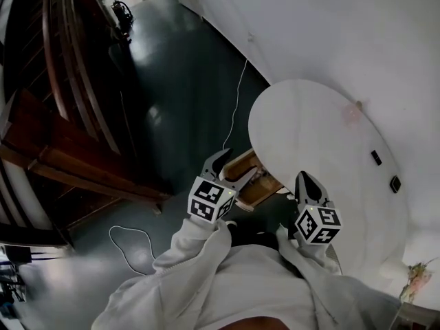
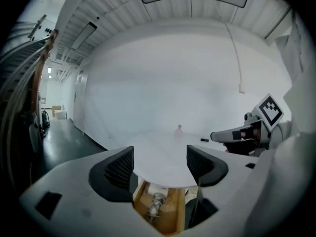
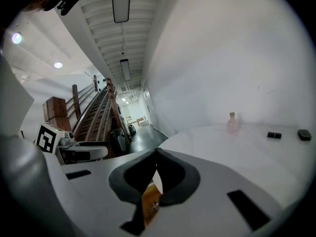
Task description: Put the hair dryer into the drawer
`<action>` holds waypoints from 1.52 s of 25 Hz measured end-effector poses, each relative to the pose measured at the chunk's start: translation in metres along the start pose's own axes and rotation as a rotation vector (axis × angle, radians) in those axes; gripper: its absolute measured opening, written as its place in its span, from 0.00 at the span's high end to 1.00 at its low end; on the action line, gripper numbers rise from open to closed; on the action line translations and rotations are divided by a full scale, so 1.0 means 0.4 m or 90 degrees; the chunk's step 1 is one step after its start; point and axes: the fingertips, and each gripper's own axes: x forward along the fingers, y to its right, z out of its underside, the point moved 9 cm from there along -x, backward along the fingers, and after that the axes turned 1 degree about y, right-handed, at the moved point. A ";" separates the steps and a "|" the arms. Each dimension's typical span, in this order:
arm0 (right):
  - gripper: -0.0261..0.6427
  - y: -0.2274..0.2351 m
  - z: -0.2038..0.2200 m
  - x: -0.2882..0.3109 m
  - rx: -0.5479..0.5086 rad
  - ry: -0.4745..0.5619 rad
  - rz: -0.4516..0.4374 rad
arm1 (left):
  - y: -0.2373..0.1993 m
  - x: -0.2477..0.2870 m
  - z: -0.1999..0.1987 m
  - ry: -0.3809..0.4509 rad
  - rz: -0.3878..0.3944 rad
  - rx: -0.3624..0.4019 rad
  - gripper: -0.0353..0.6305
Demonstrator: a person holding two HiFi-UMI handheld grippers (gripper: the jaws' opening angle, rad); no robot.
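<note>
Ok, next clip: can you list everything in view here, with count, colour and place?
table: one, white, rounded, against the white wall
drawer: one, light wood, pulled open under the table's near edge
coiled item: one, pale, lying in the drawer; too small to tell what it is
bottle: one, pinkish, small, at the table's far side
flat items: two, dark, small, on the table's right part
cable: one, white, from the wall down across the dark floor
staircase: one, dark brown wood, at the left
left gripper: one, grey, open and empty, above the drawer
right gripper: one, grey, shut and empty, at the table's near edge
sleeves: two, white, at the bottom
</note>
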 end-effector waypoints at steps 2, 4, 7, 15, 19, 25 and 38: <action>0.89 0.017 0.000 -0.003 0.007 0.005 0.008 | 0.016 0.011 0.006 0.019 0.005 -0.010 0.44; 0.89 0.031 0.000 -0.006 0.011 0.009 0.016 | 0.028 0.024 0.011 0.025 0.012 -0.014 0.44; 0.89 0.044 -0.002 -0.010 0.016 0.012 0.025 | 0.041 0.038 0.011 0.030 0.009 -0.012 0.45; 0.89 0.063 0.009 -0.023 0.027 0.009 0.046 | 0.067 0.051 0.019 0.039 0.004 -0.011 0.80; 0.89 0.073 0.017 -0.032 0.033 0.007 0.057 | 0.070 0.050 0.031 0.033 0.028 -0.031 0.88; 0.89 0.076 0.025 -0.040 0.034 0.007 0.061 | 0.065 0.050 0.048 0.002 0.039 -0.056 0.92; 0.89 0.054 0.034 -0.062 0.014 0.013 0.064 | 0.065 0.039 0.075 -0.042 0.027 -0.066 0.92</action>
